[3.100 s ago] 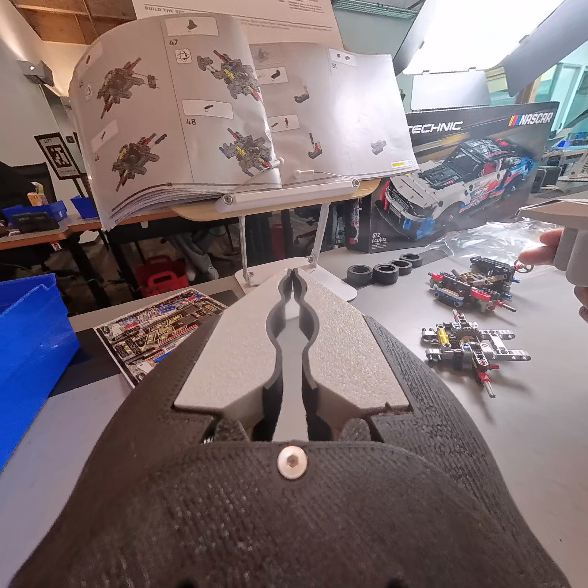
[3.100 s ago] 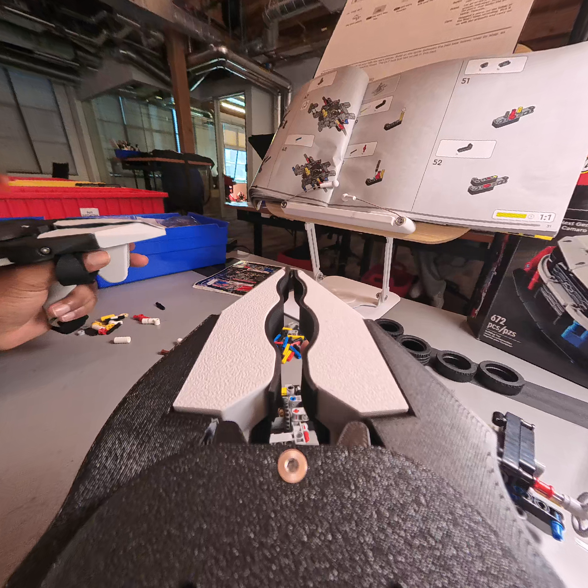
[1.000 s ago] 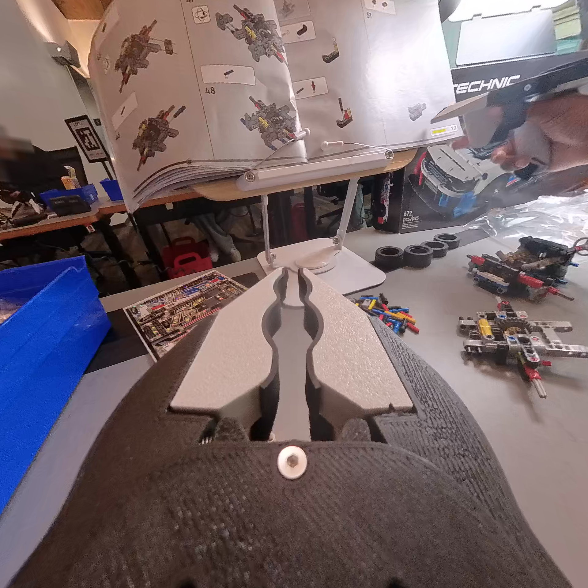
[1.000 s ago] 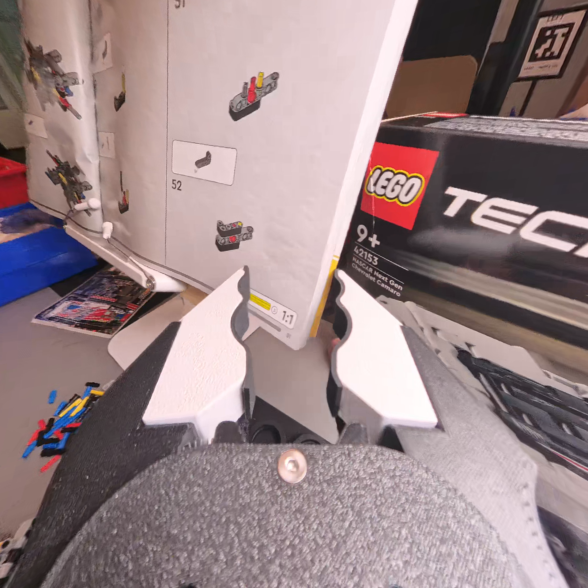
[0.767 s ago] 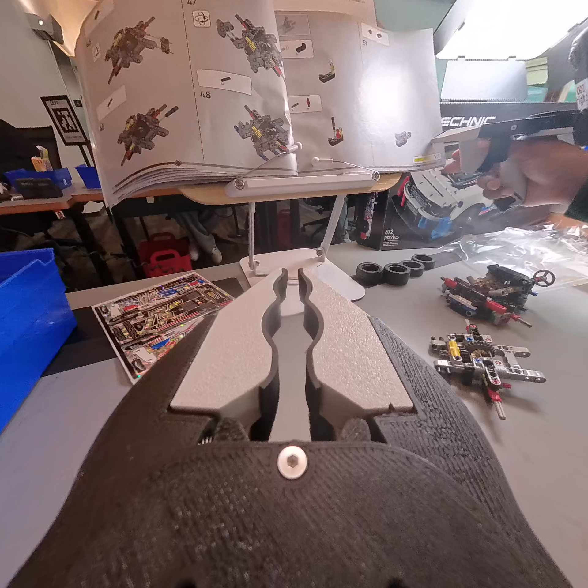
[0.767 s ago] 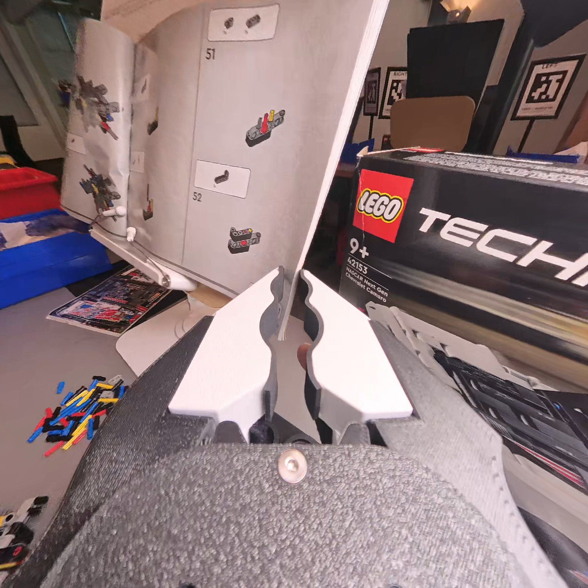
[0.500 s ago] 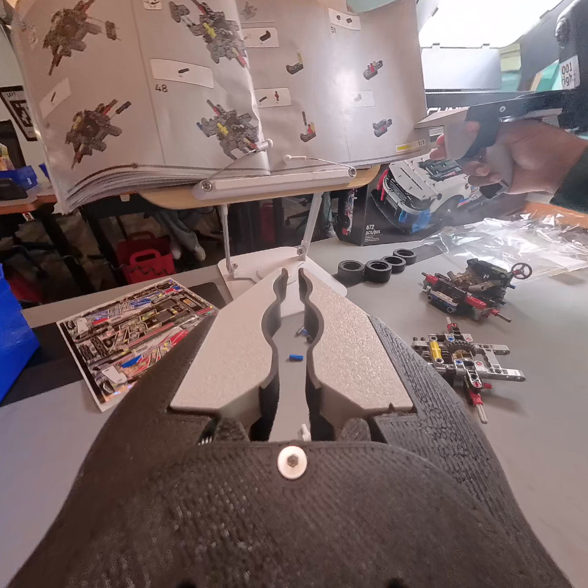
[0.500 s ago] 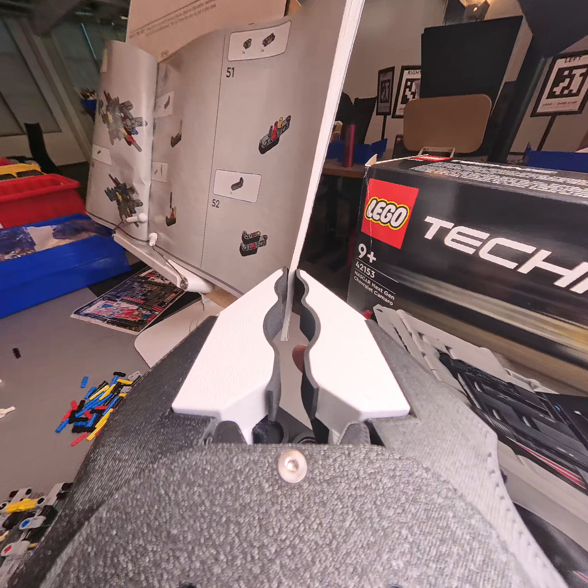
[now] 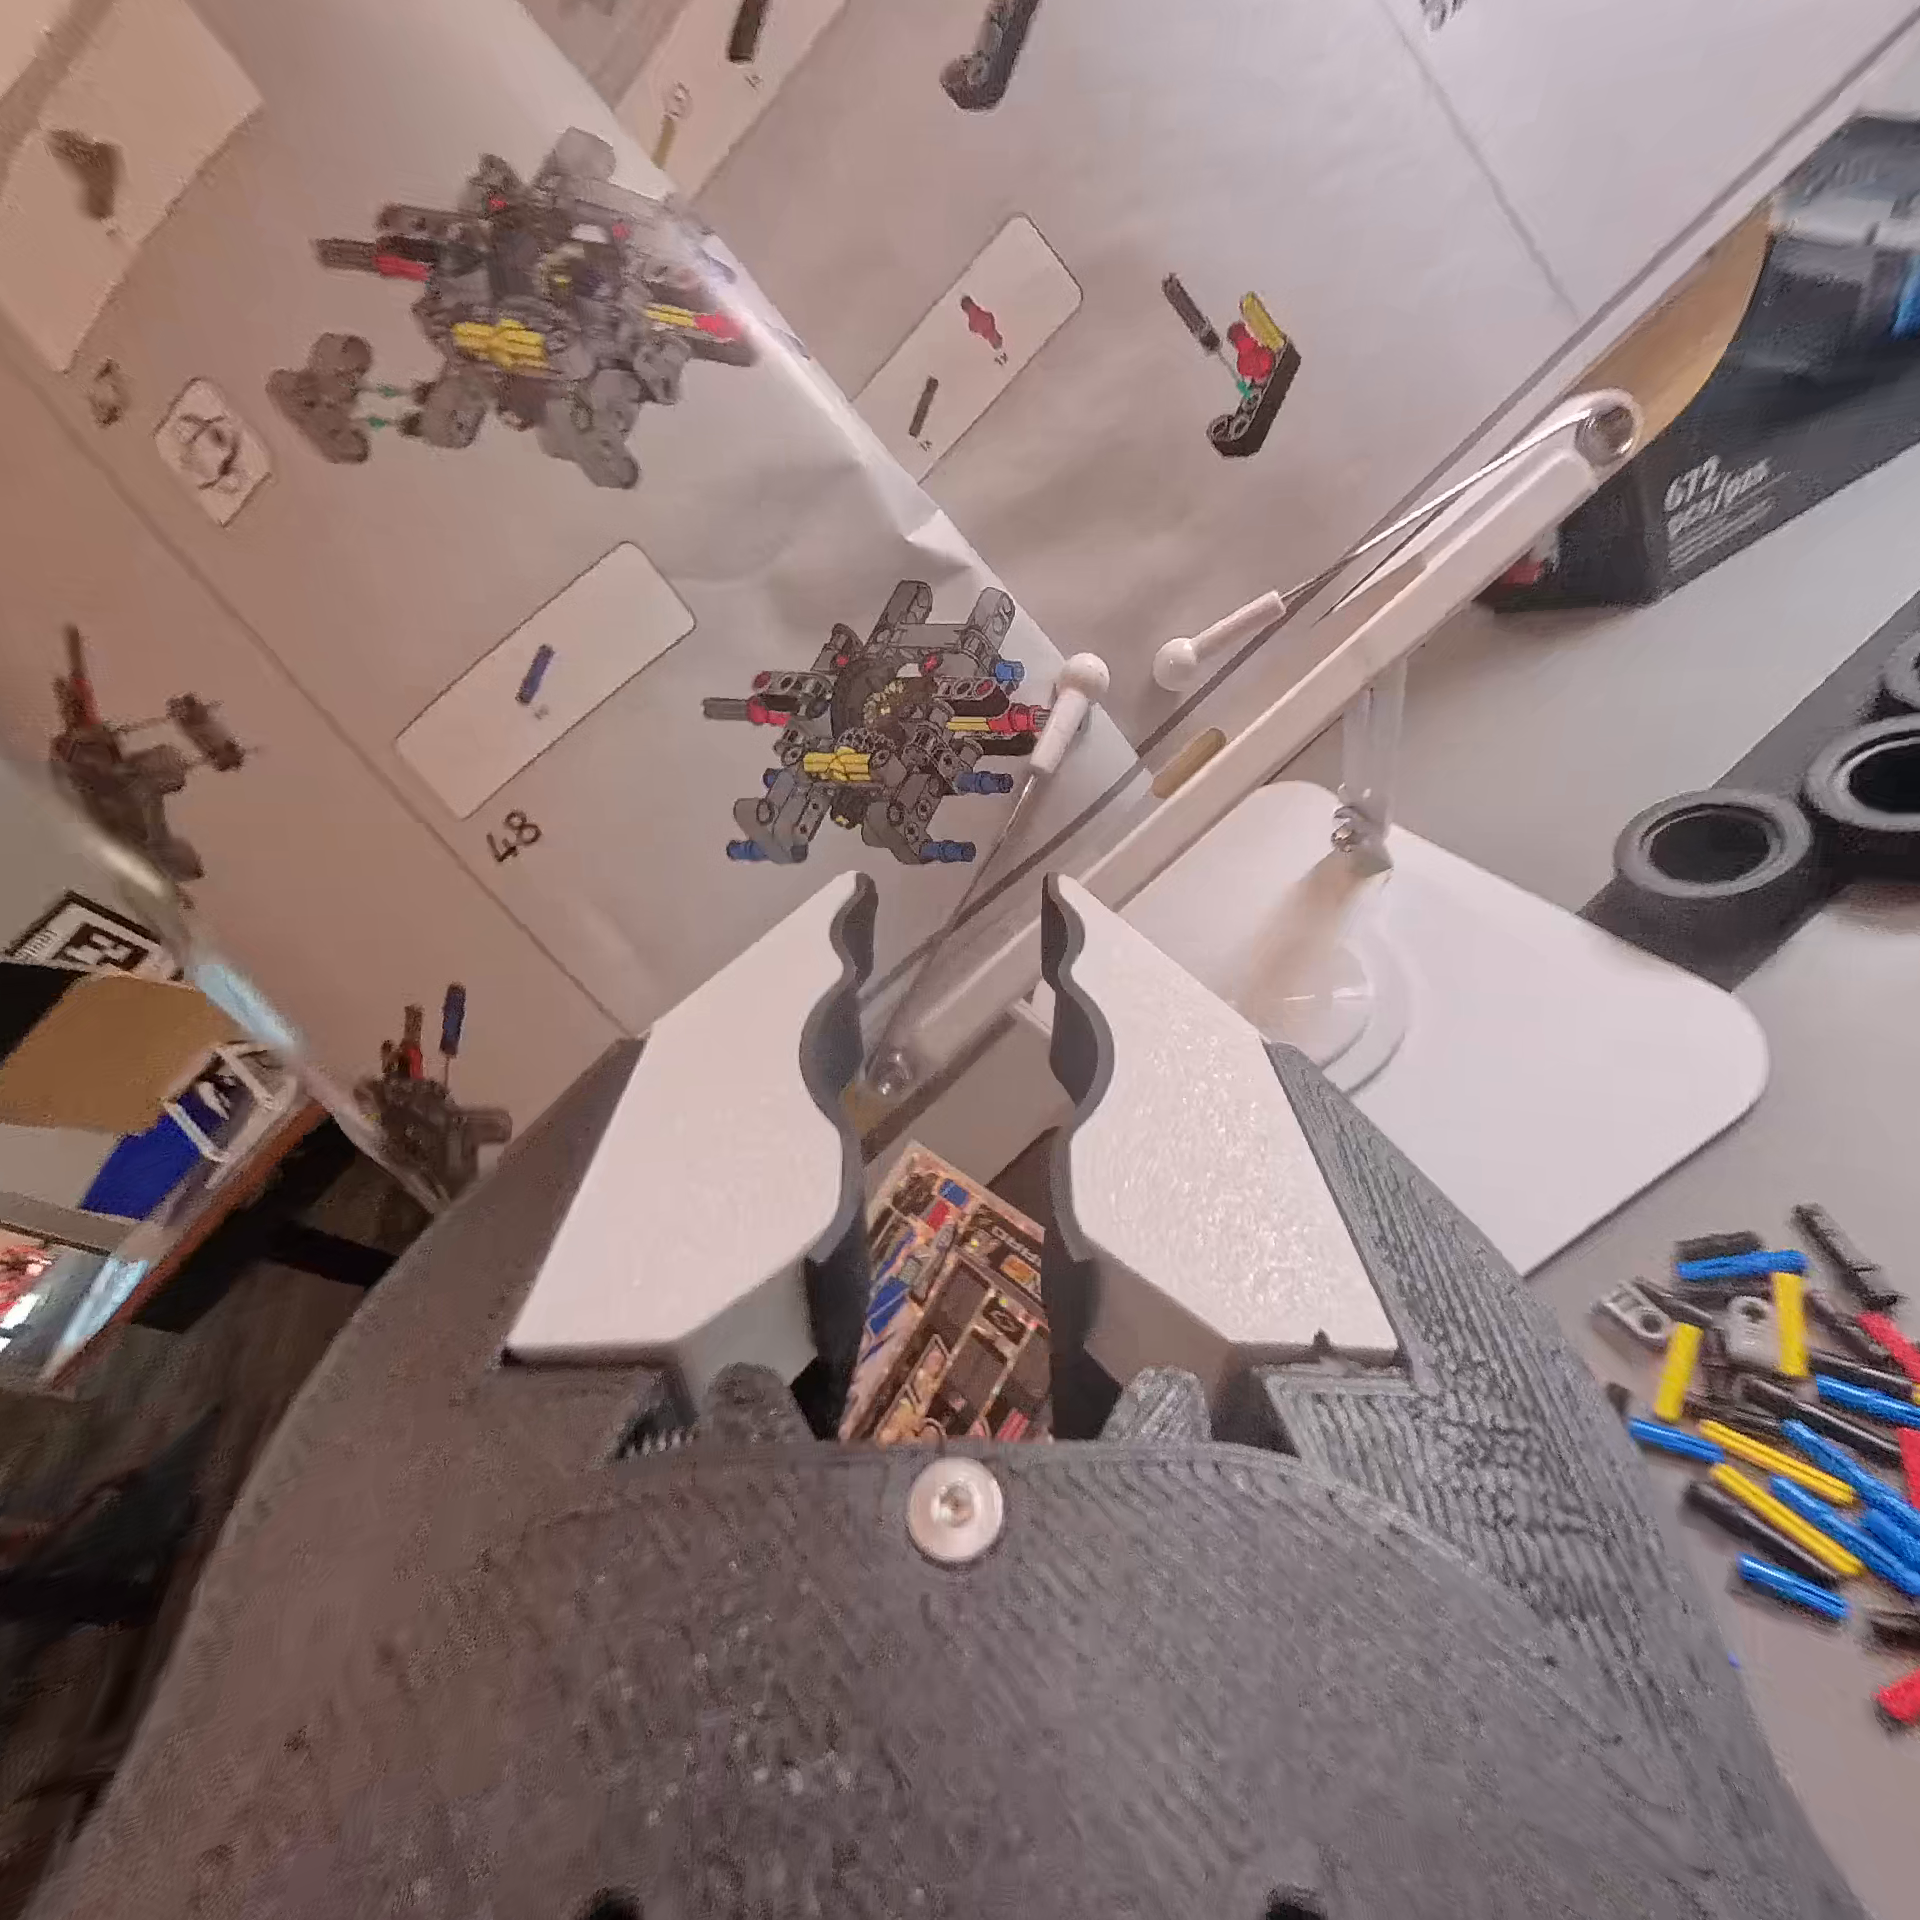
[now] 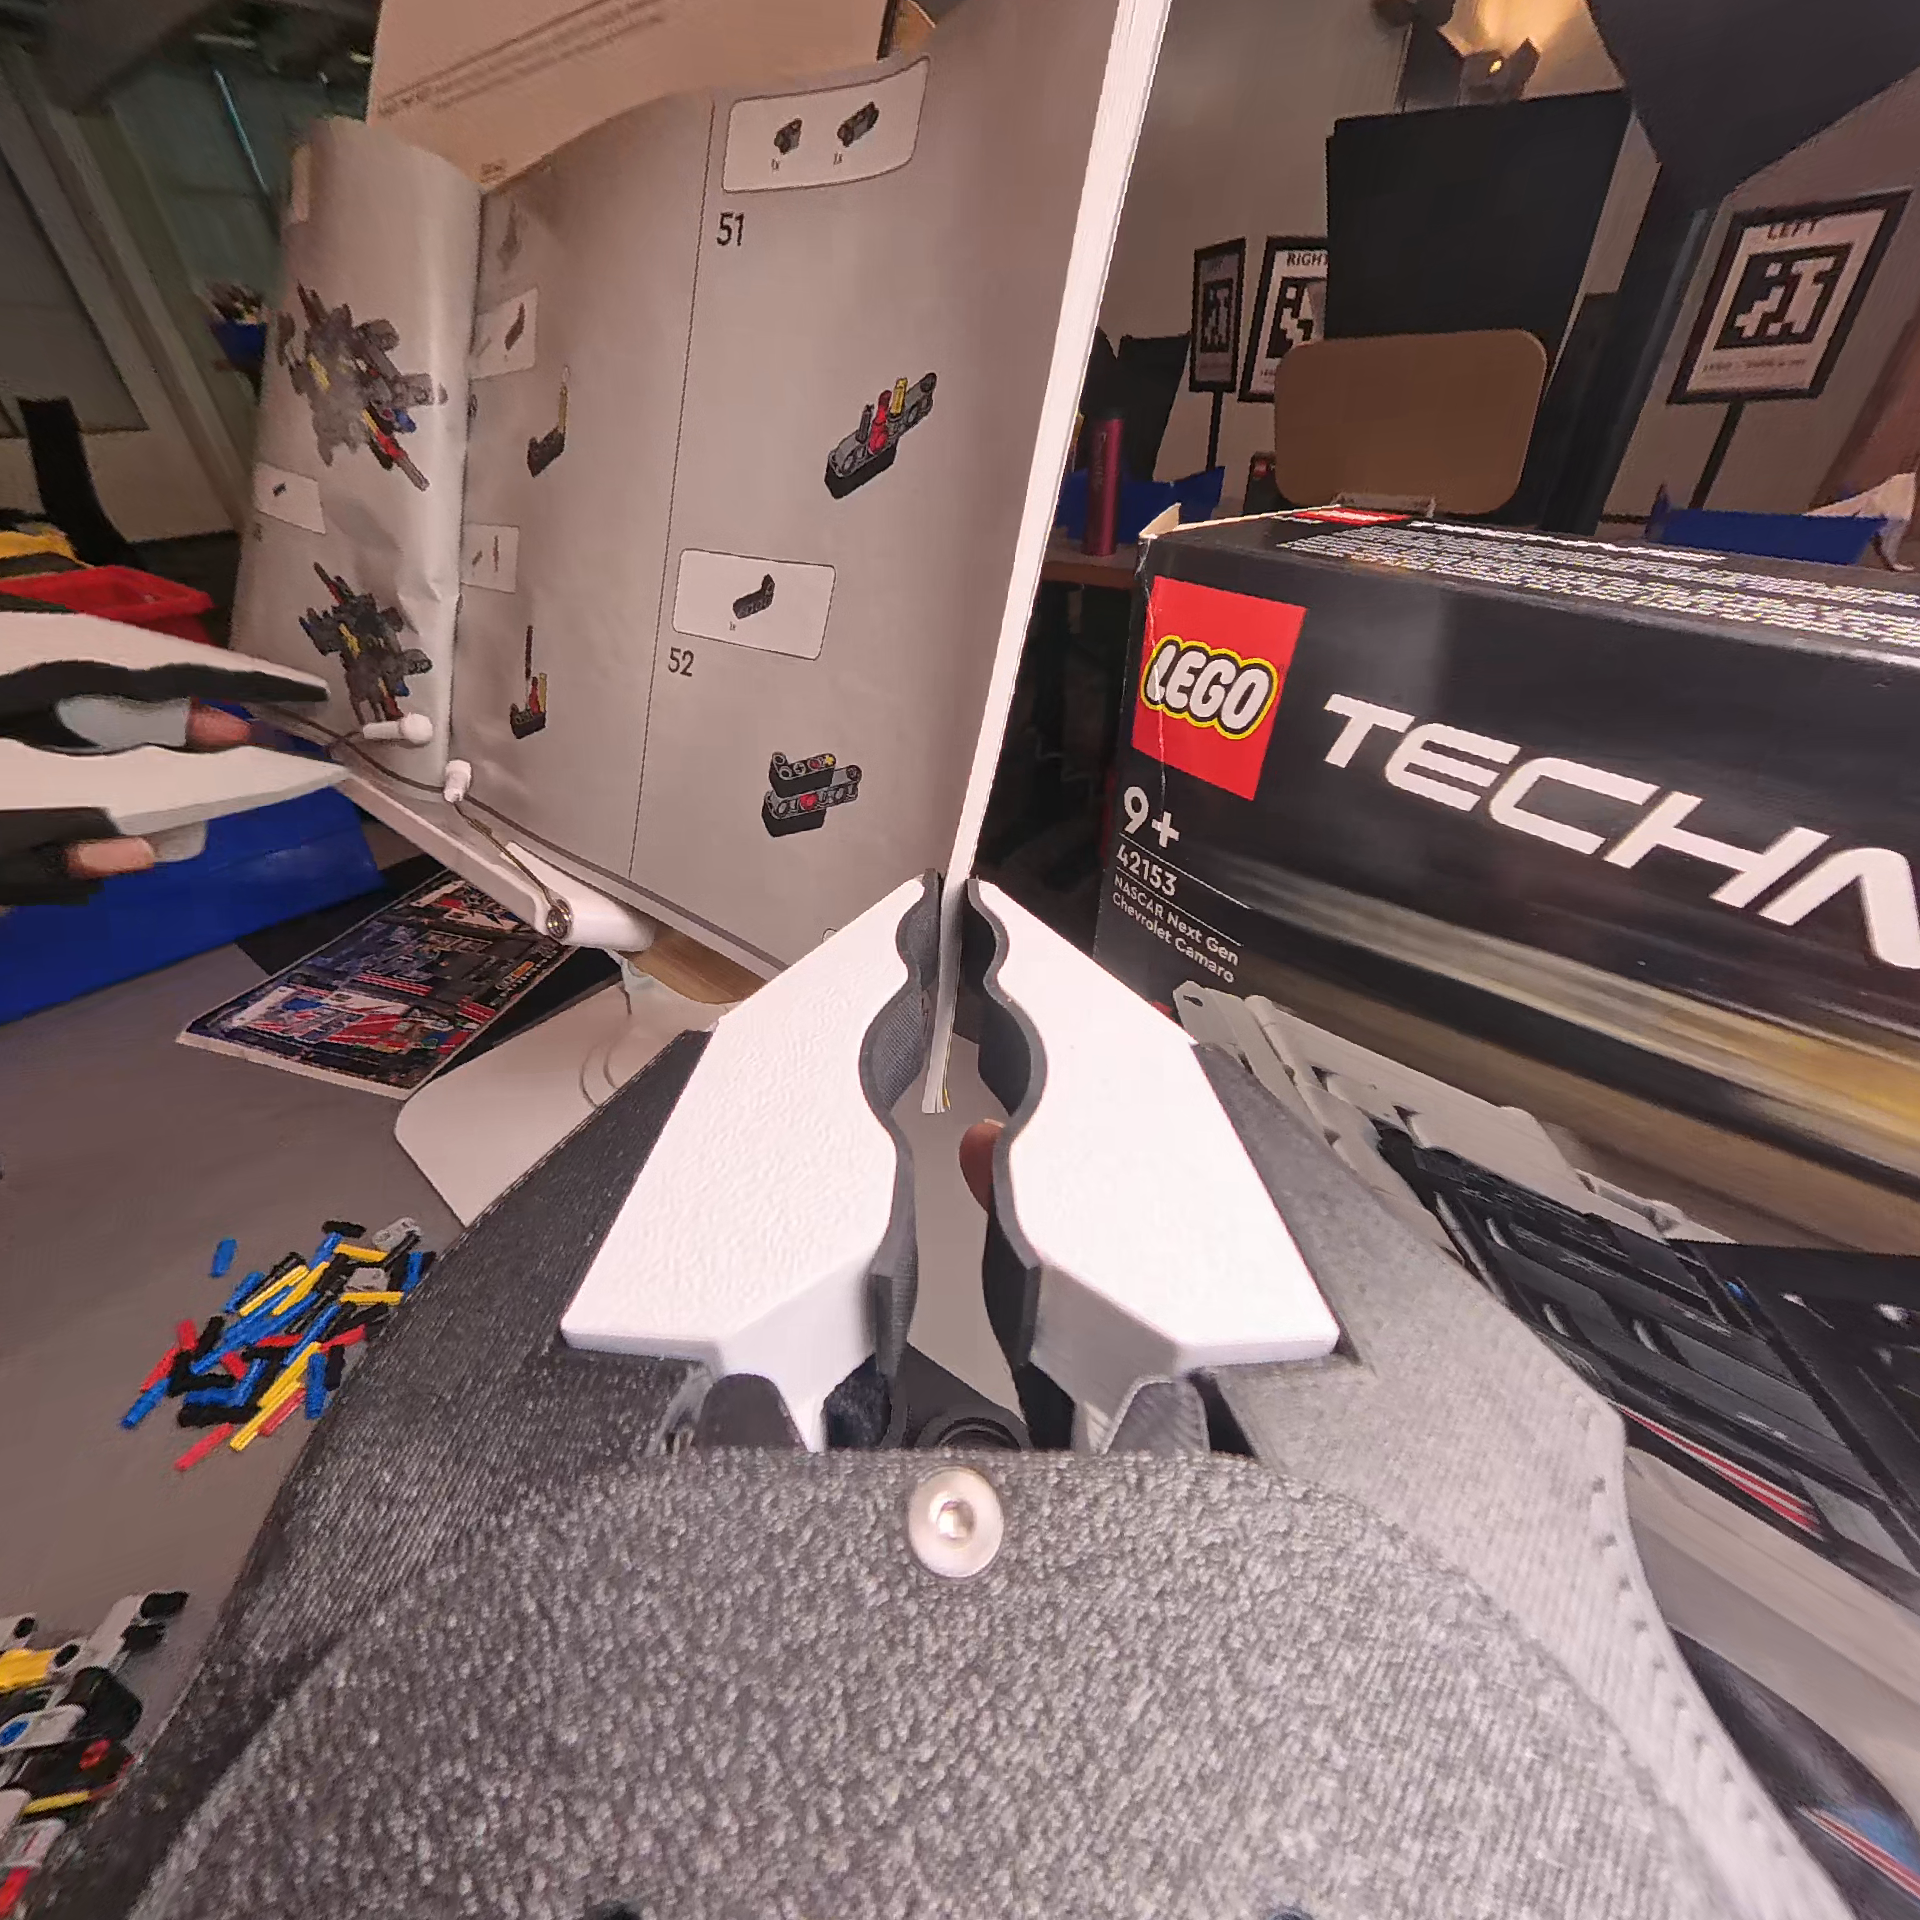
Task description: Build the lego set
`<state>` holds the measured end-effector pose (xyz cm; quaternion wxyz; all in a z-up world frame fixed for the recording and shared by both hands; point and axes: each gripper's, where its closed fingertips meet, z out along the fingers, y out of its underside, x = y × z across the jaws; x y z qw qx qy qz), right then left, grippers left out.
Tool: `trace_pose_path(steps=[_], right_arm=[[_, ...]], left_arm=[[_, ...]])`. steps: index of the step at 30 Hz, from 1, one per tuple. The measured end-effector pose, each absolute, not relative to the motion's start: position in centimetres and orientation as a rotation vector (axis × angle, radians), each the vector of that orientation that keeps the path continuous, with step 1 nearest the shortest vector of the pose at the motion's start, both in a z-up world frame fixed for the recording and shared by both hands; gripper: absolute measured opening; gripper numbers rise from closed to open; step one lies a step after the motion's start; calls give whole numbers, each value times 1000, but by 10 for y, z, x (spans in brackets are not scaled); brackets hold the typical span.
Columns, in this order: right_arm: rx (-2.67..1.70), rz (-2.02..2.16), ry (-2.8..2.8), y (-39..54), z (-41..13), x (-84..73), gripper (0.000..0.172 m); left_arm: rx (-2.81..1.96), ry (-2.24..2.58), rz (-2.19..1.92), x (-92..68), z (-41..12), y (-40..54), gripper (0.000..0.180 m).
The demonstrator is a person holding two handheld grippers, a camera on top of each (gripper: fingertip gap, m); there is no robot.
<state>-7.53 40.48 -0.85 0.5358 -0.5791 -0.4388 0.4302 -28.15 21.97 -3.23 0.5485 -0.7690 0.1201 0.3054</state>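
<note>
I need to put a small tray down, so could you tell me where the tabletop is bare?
Bare grey tabletop lies between the sticker sheet and the pile of coloured pins. Crowded: the book stand's white base, the tyres and the set box.

Left gripper (image 9: 951,914) – dark grey, rough-textured printed body, two white wedge-shaped fingers (image 9: 1195,1132) with dark wavy inner pads, one silver screw (image 9: 954,1507) at centre. Right gripper (image 10: 951,894) had the same build – lighter grey textured shell, white fingers (image 10: 769,1174), dark scalloped pads, silver screw (image 10: 954,1522).
</note>
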Motion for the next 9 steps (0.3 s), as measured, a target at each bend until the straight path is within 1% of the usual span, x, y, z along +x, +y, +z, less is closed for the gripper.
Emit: trace_pose_path(steps=[3, 5, 9], right_arm=[[-1381, 1006, -1045, 408, -9, -73, 1], [-1387, 1001, -1043, 412, -9, -70, 2], [-1395, 966, -1074, 415, -15, -66, 1]], left_arm=[[-1840, 336, 785, -285, -40, 233, 23], [-1842, 336, 796, -288, -44, 235, 8], [-1826, 316, 785, -288, -43, 235, 6]])
